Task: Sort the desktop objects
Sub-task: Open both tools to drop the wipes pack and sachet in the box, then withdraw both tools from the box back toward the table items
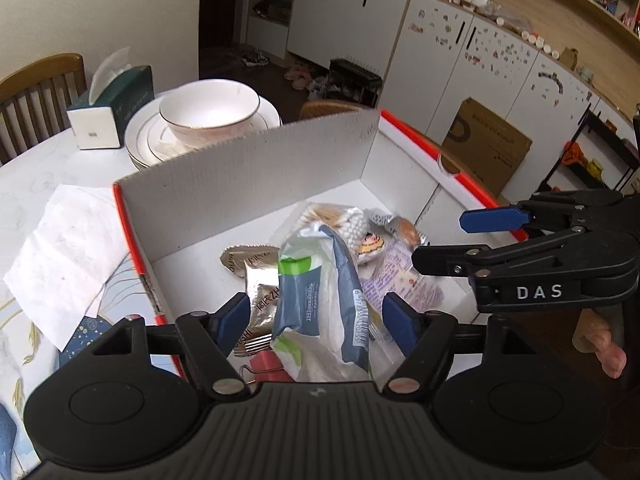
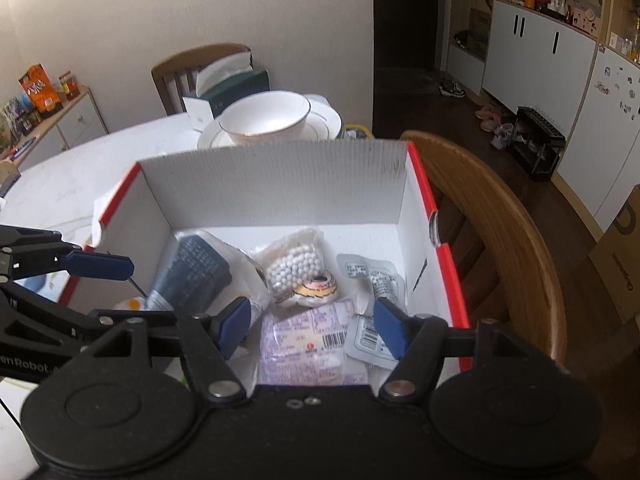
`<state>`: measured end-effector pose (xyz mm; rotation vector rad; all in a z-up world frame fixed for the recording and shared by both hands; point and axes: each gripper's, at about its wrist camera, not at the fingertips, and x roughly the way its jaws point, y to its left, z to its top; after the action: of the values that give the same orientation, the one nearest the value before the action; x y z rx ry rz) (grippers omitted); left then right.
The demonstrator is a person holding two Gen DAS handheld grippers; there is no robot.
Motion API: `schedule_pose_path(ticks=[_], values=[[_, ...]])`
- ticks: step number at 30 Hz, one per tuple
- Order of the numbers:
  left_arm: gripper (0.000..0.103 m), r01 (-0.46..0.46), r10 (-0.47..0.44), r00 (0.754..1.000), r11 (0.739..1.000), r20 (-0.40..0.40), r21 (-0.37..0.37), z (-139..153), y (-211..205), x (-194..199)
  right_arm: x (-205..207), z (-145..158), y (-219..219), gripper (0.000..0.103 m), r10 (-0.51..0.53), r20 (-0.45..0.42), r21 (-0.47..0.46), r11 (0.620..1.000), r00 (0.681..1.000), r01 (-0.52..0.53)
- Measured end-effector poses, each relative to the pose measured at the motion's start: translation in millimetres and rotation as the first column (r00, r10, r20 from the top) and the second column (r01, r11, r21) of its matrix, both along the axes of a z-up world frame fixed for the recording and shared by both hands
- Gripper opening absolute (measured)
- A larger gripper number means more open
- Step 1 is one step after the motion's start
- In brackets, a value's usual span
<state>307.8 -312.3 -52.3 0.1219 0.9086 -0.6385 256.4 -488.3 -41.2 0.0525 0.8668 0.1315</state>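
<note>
Box (image 2: 276,184) at tabletop's near edge, holds packets | left gripper (image 1: 316,314) spread over blue-white pouch (image 1: 320,284), not pinching | right gripper (image 2: 310,322) spread, empty, above purple packet (image 2: 308,340) | step: drop-off looks done — next: fetch loose tissue (image 1: 60,240) outside box

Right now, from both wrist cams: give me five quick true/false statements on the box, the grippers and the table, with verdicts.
1. Both grippers are open with nothing between their pads. True: left gripper, right gripper.
2. The cardboard box is empty. False: it holds packets, including a bag of cotton swabs and a purple packet.
3. A white bowl sits on stacked plates beyond the box. True.
4. The tissue box lies inside the cardboard box. False: it stands on the table beside the plates.
5. A red binder clip is clamped in the left gripper. False: it lies in the box, ungripped.
</note>
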Motion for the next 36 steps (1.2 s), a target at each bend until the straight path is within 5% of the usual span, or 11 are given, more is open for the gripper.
schedule_pose_path(ticks=[16,30,31,36], values=[[0.072,-0.042,0.046,0.998,0.996,0.041,-0.081,25,41,-27,-36,36,18,0.070,0.022,0.090,0.040,0.999,0.996,-0.025],[0.094,-0.063,0.073,0.993,0.993,0.092,-0.103,37,106,-60,-56,44,72,0.070,0.026,0.125,0.040,0.999,0.992,-0.031],[0.102,-0.069,0.079,0.992,0.992,0.097,-0.103,38,112,-62,-57,45,77,0.070,0.025,0.127,0.043,0.999,0.992,-0.031],[0.103,-0.084,0.095,0.989,0.991,0.111,-0.103,41,142,-71,-58,44,105,0.070,0.032,0.118,0.053,0.998,0.992,-0.039]])
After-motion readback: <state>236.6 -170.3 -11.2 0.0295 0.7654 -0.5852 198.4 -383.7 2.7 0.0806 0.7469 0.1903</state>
